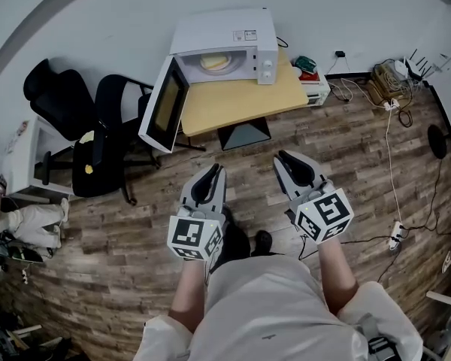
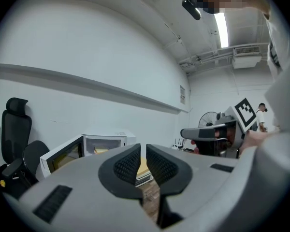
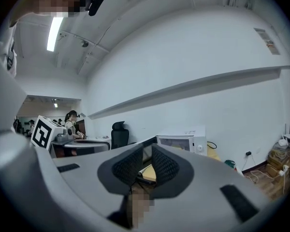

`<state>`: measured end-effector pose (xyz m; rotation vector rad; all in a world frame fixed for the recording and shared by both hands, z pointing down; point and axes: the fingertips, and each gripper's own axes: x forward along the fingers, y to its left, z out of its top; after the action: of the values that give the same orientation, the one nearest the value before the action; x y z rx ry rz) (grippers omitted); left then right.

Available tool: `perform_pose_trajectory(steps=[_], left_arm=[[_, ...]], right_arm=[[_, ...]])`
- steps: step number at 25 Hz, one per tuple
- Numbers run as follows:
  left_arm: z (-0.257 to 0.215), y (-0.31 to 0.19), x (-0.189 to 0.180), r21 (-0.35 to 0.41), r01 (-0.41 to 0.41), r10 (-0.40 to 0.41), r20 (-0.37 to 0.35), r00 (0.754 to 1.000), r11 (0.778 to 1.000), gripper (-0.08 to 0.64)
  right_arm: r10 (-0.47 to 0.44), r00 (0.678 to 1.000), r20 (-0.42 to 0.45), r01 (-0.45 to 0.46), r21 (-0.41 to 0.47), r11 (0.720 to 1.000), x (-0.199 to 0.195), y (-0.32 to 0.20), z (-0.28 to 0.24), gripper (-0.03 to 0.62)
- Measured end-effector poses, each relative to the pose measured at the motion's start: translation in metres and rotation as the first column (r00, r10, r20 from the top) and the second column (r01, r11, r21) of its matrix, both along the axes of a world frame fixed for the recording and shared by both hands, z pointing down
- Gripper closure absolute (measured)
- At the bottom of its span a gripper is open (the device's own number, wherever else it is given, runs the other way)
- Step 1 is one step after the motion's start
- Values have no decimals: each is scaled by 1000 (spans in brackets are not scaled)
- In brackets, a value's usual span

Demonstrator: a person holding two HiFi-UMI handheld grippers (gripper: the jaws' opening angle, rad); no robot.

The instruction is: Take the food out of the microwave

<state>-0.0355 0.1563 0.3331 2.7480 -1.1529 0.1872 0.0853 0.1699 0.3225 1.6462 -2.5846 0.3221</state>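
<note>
- On the table by the wall sits a white microwave, its door swung wide to the left
- Food, pale yellow and round, lies inside the microwave, touched by neither gripper
- Left gripper hangs over the wood floor, well short of the table, pointing toward the microwave
- Its jaws are all but together with only a sliver between the pads, and nothing is in them; the left gripper view shows the open microwave past the tips, with the food a yellow patch inside
- Right gripper is level with the left one and just beside it, also over the floor and aimed at the table
- Its jaws stand a crack apart and empty; the right gripper view shows the table edge and the microwave beyond them
- Two black chairs stand left of the table, just beside the open door
- Cables trail over the floor at the right, by the wall
</note>
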Motion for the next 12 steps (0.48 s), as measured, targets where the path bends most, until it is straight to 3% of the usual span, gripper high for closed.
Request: perform_pose_trajectory(steps=[12], left_arm=[[-13,-72,-27,31,-25,25,-16,1000,999,440]], right_arm=[[2,999,-40,-1,10,1000,-32,-69,-15,451]])
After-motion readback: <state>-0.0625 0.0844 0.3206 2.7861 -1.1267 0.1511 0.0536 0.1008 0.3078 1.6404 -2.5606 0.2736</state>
